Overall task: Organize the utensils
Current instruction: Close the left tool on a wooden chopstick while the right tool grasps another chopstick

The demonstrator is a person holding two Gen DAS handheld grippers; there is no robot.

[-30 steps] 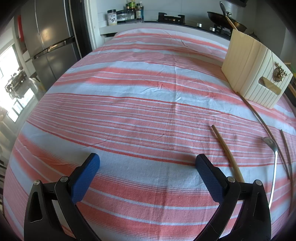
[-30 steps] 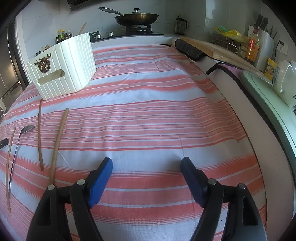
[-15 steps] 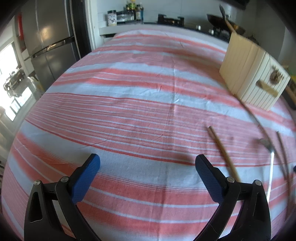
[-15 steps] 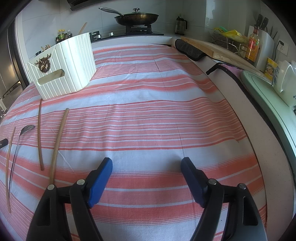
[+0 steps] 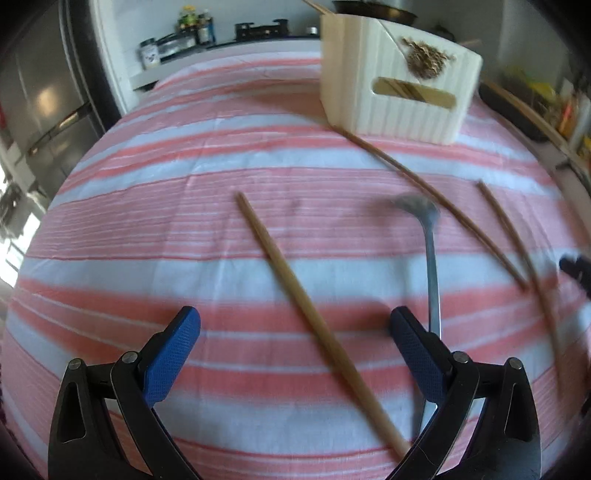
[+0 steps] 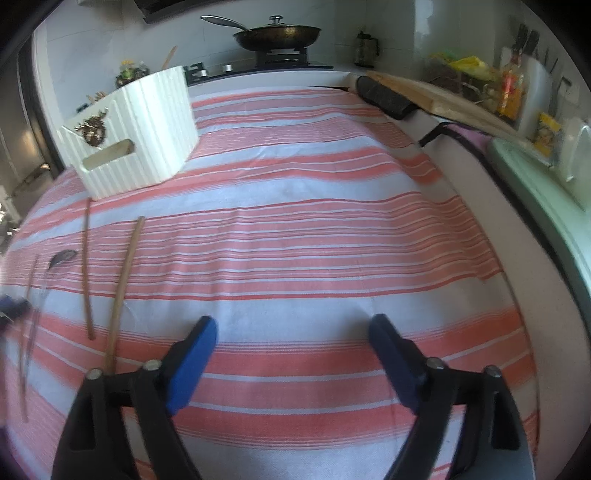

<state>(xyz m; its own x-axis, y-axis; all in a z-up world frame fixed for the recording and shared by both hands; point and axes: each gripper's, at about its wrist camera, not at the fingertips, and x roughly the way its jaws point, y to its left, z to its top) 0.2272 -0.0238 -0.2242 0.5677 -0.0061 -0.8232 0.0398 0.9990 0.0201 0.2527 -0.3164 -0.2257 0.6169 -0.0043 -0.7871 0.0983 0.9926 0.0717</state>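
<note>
Several utensils lie on a red and white striped cloth (image 5: 184,229). In the left wrist view, a light wooden stick (image 5: 314,321) runs diagonally between the jaws of my open, empty left gripper (image 5: 295,332). A metal spoon (image 5: 430,258) lies just right of it, then two thin dark sticks (image 5: 443,199) (image 5: 517,240). A white ribbed box (image 5: 395,88) stands beyond them. In the right wrist view, my right gripper (image 6: 291,332) is open and empty over bare cloth. The sticks (image 6: 122,280) (image 6: 86,273), spoon (image 6: 61,256) and box (image 6: 136,133) lie to its left.
A stove with a pan (image 6: 277,35) stands behind the table. A cutting board (image 6: 443,96) and bottles line the counter at right. A dark roll (image 6: 384,98) lies at the cloth's far right edge. A fridge (image 5: 40,103) stands at left.
My left gripper has swung to the right, so the light stick now lies between its jaws and the box is ahead. My right gripper has shifted slightly. Both stay open.
</note>
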